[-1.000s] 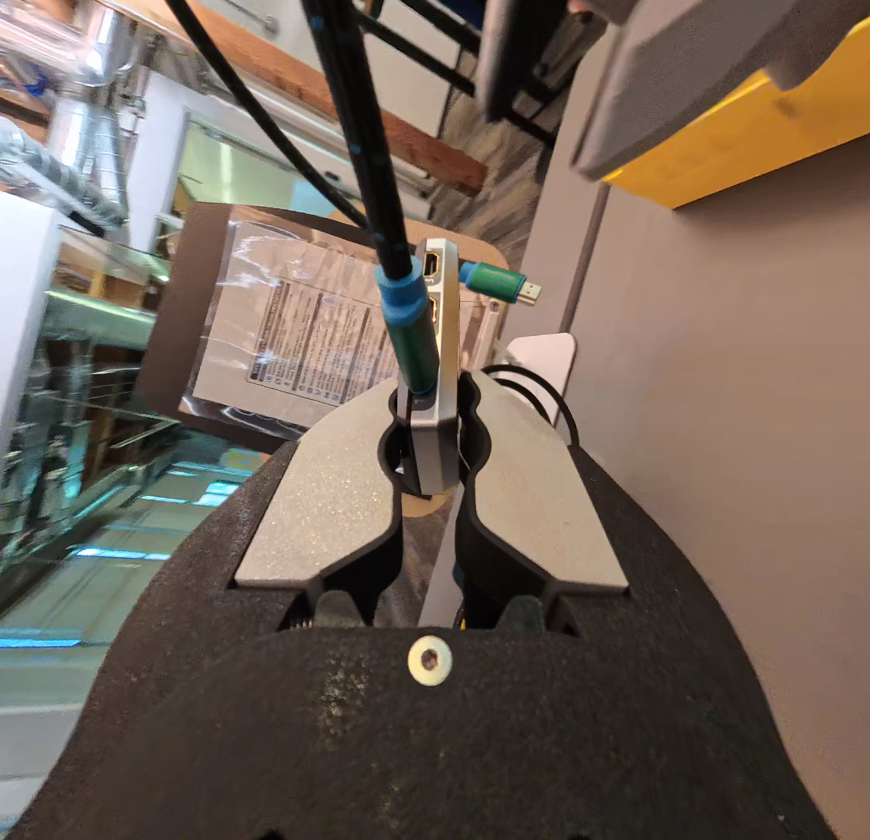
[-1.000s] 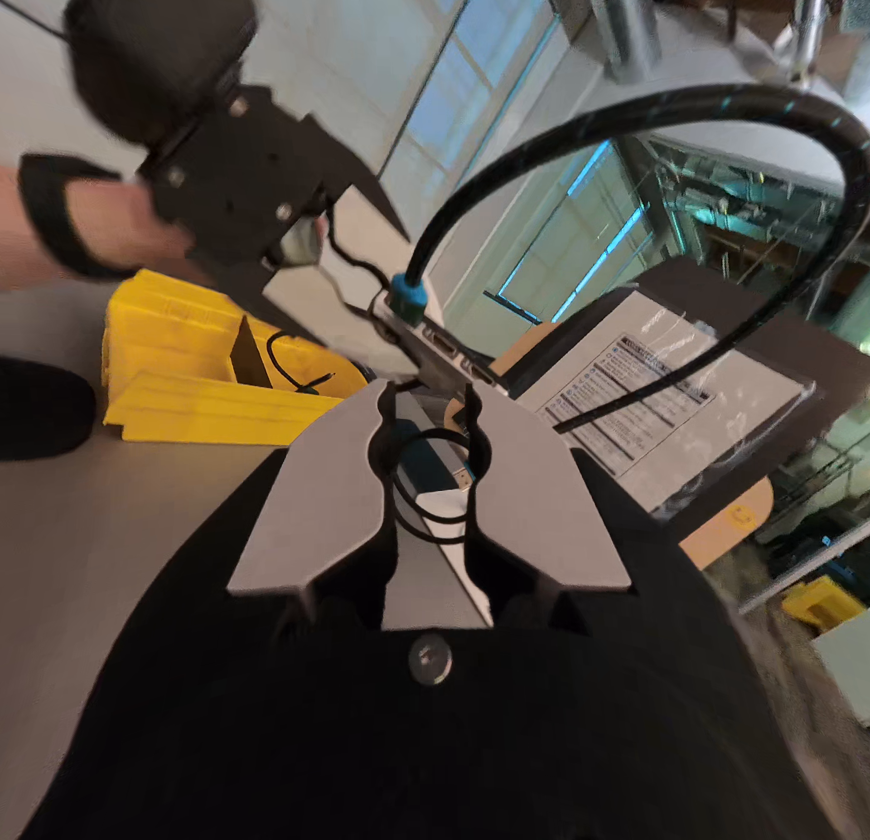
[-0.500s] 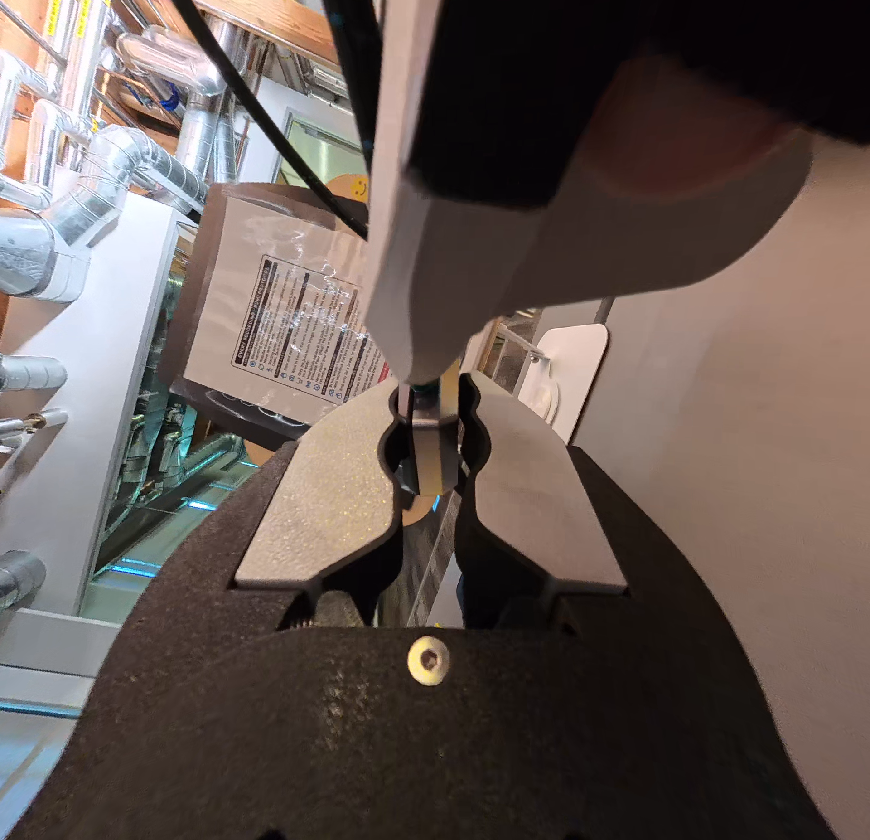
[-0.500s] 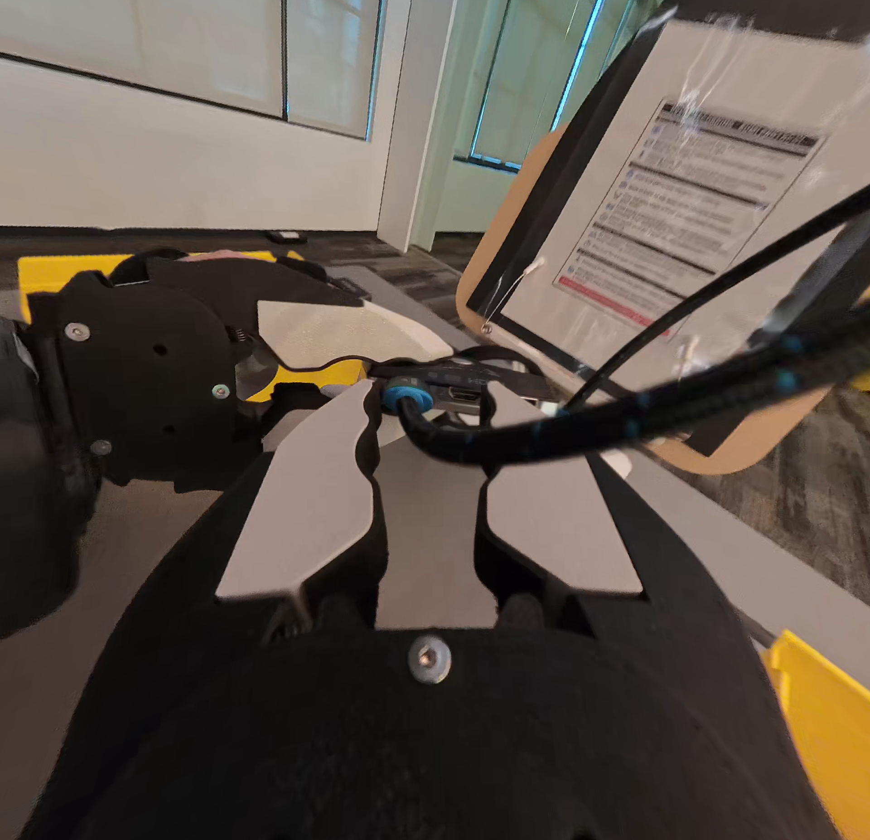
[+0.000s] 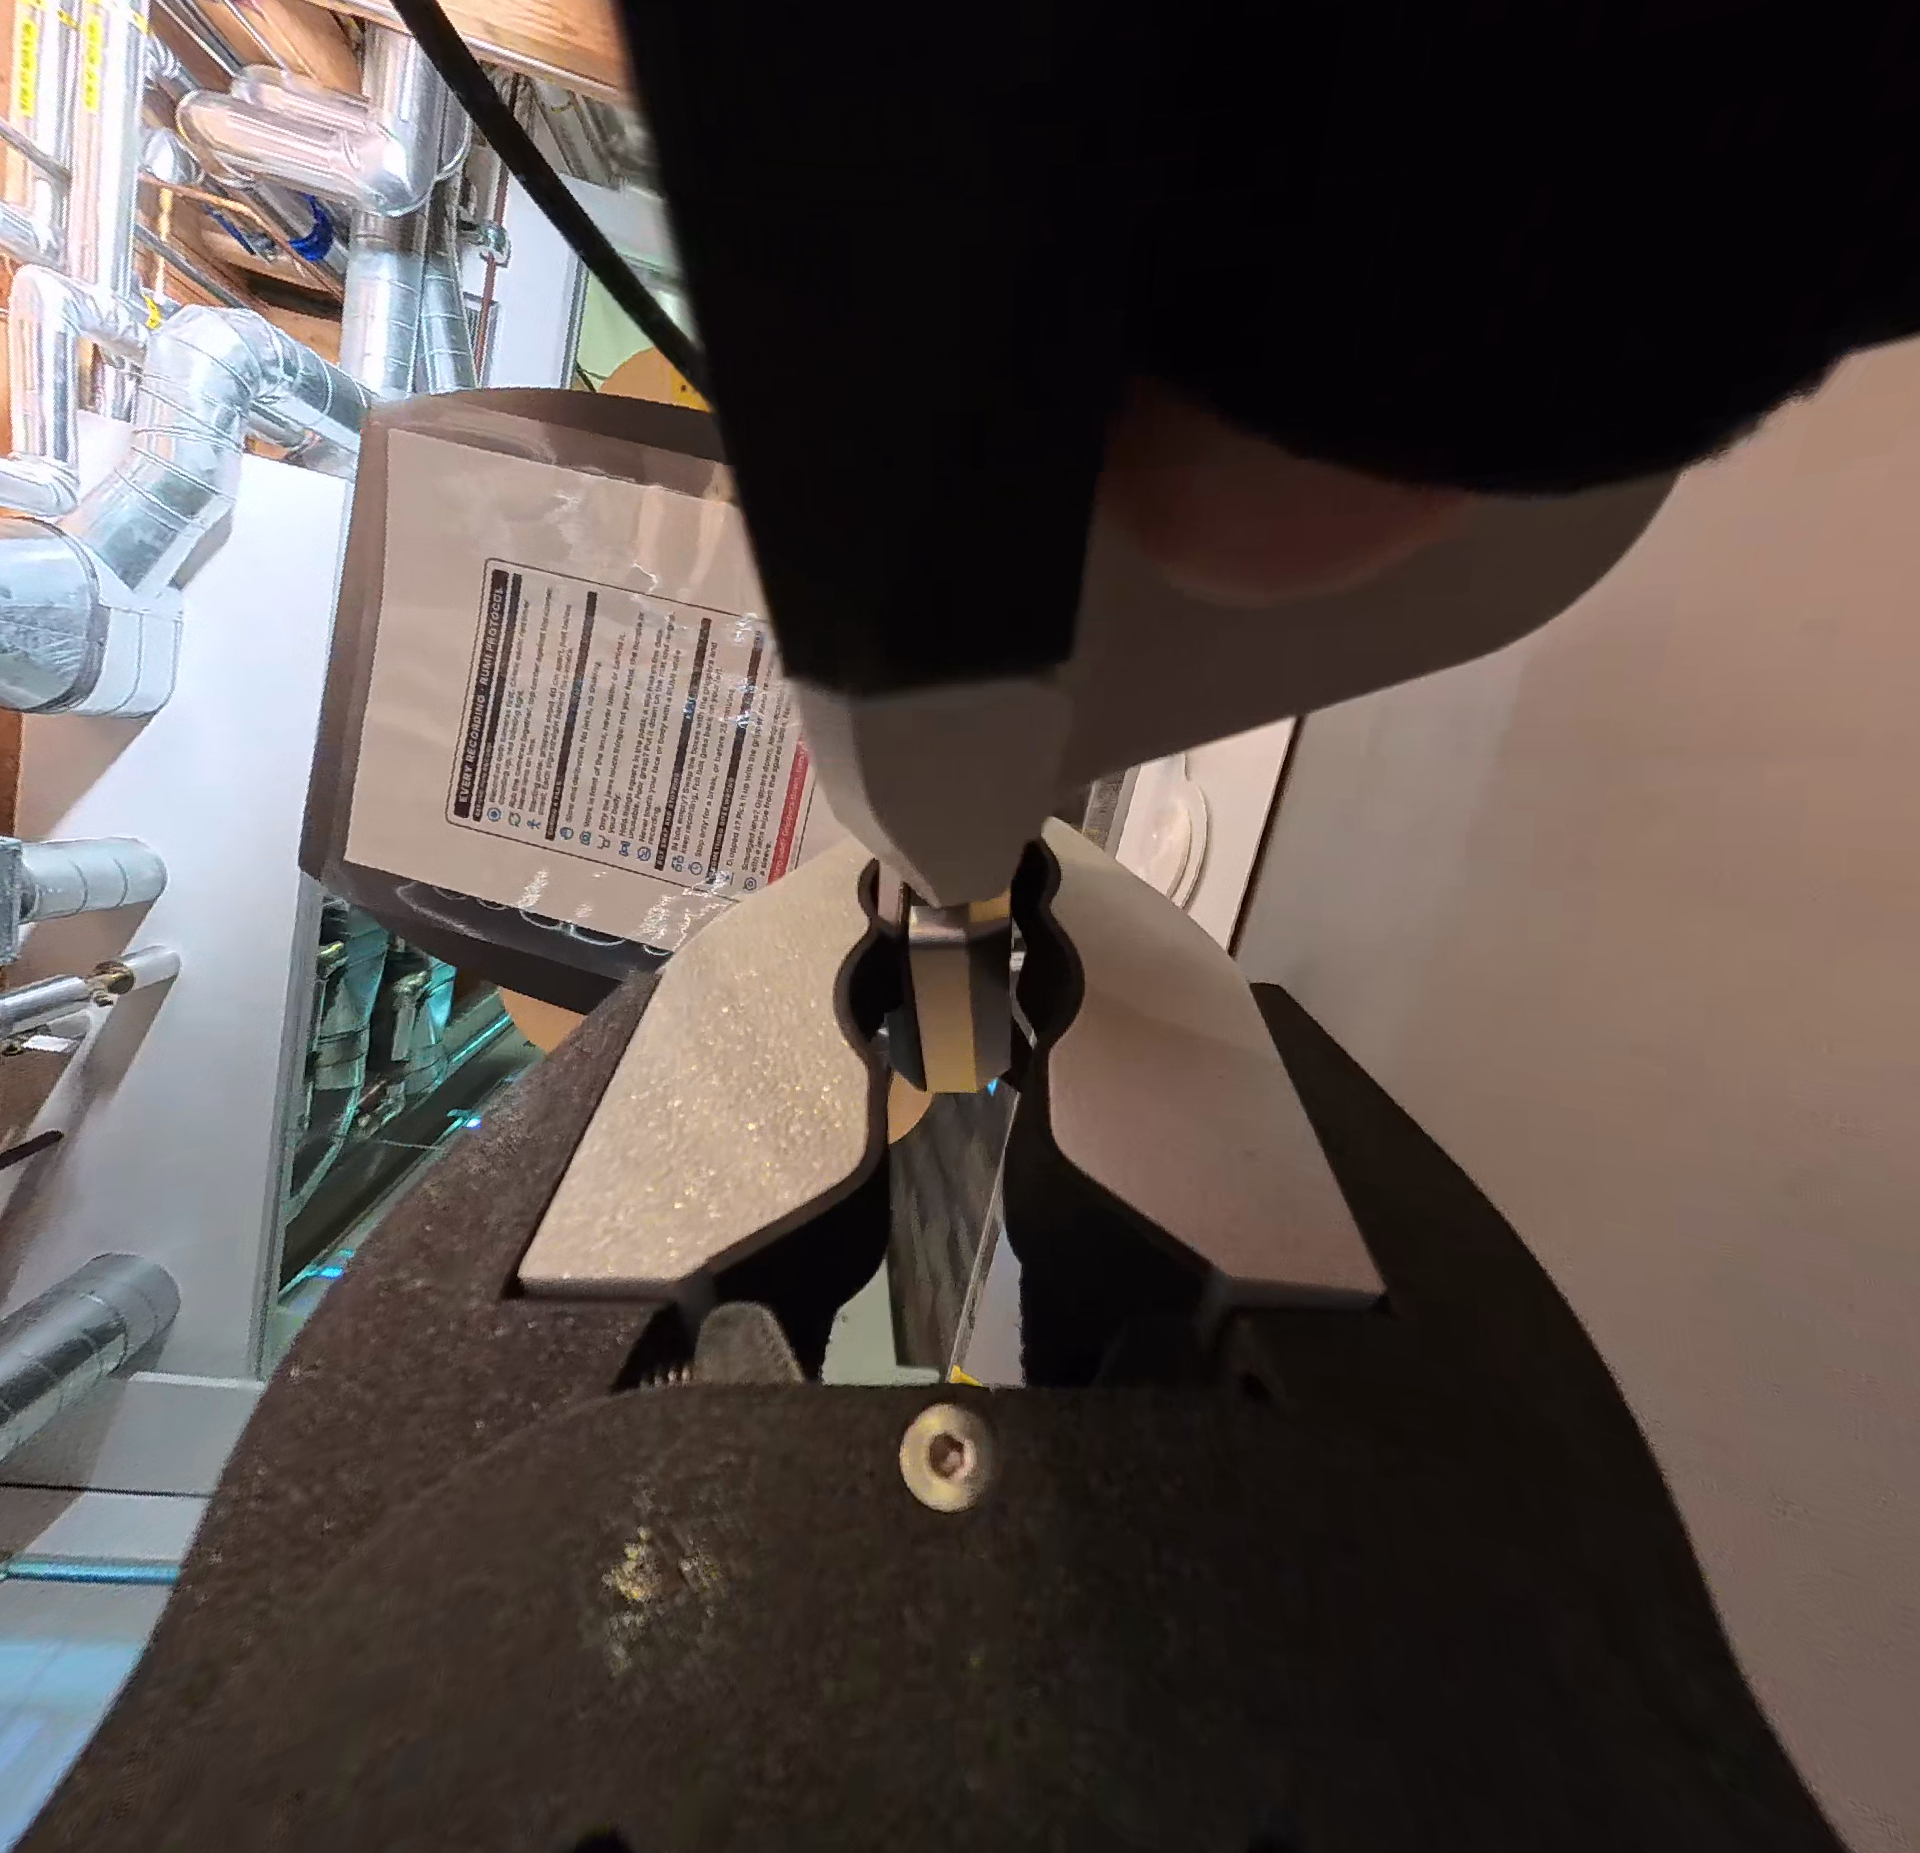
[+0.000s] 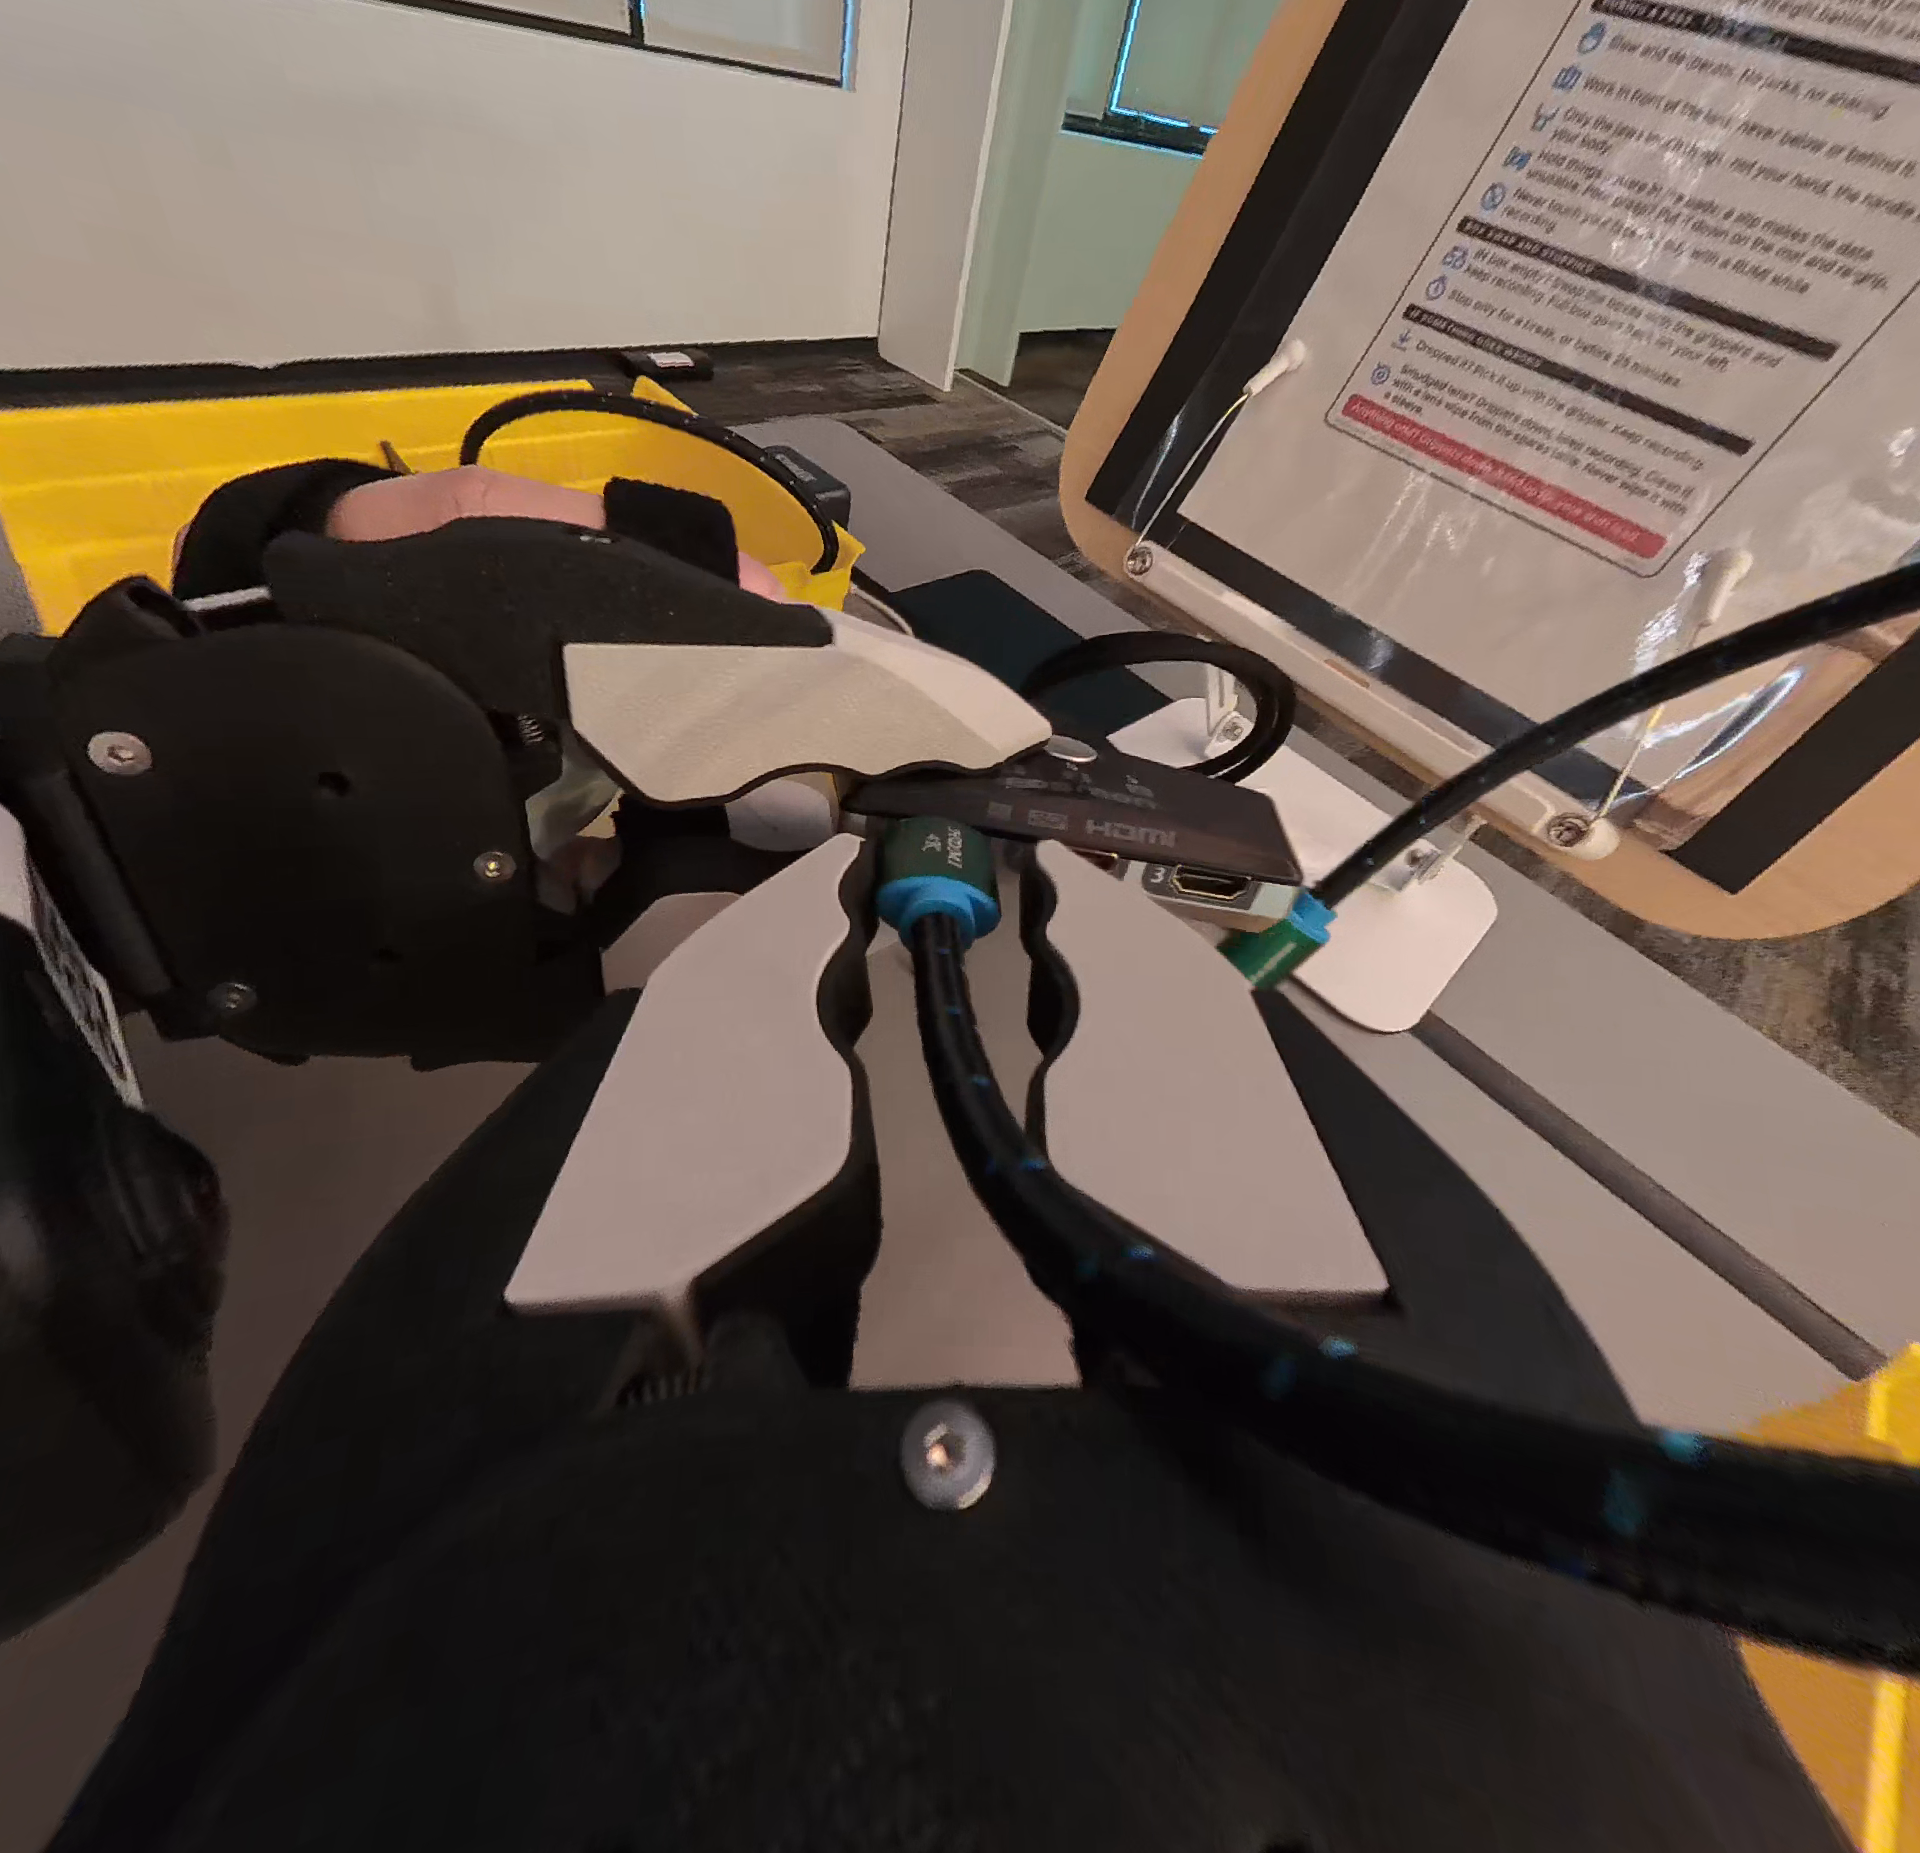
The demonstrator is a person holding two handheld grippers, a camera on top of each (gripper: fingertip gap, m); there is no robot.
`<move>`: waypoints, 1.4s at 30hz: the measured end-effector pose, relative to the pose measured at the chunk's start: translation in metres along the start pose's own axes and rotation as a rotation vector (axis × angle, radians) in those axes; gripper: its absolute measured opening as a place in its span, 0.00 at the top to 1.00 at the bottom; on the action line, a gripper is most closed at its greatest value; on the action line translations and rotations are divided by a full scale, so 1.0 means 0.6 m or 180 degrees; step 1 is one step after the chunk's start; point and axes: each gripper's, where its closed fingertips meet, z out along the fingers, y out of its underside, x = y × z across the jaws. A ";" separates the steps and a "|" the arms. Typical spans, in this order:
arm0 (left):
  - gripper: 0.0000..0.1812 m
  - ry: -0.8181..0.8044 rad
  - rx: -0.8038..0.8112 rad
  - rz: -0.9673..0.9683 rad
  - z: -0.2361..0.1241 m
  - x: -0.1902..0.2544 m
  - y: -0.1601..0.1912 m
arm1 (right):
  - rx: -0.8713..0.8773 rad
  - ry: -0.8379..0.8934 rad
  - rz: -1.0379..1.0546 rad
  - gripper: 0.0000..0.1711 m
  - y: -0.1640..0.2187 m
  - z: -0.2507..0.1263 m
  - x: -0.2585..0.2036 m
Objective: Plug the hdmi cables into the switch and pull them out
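My left gripper [image 5: 945, 920] is shut on one end of the flat HDMI switch [image 5: 940, 1014] and holds it above the grey table. In the right wrist view the switch [image 6: 1122, 816] juts out from under the left gripper's white finger [image 6: 790, 702]. A green HDMI plug with a blue collar [image 6: 935, 853] sits in a port of the switch. My right gripper [image 6: 940, 868] has closed in on both sides of that plug, and its braided black cable [image 6: 1039, 1180] runs back over the gripper. A second green plug [image 6: 1273, 946] hangs free beside the switch's far end. The right gripper's finger [image 5: 1195, 702] hides most of the switch in the left wrist view.
A yellow bin [image 6: 156, 453] stands behind the left gripper, and another yellow bin's edge [image 6: 1860, 1440] is at the right. A framed instruction sheet [image 6: 1558, 297] on a white stand base [image 6: 1392, 930] stands just past the switch. The grey table [image 6: 1610, 1076] ends at the right. My left and right fingertips are right by each other.
My right gripper moved in toward the switch and its fingers narrowed around the plugged-in green plug. The left gripper kept hold of the switch. The second plug stayed loose.
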 end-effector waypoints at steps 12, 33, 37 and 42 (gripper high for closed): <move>0.88 -0.0216 0.0092 -0.0078 0.008 0.017 0.001 | -0.0055 -0.0197 0.0107 0.87 0.019 0.006 0.000; 0.88 -0.0021 -0.0079 -0.0404 0.027 0.061 0.016 | -0.0385 -0.0085 0.0051 0.87 0.063 0.022 0.009; 0.88 0.0005 -0.0056 -0.0435 0.026 0.061 0.015 | -0.0413 -0.0070 0.0026 0.87 0.062 0.020 0.009; 0.88 -0.0004 -0.0027 -0.0430 0.024 0.058 0.012 | -0.0418 -0.0304 0.0290 0.87 0.059 0.016 0.008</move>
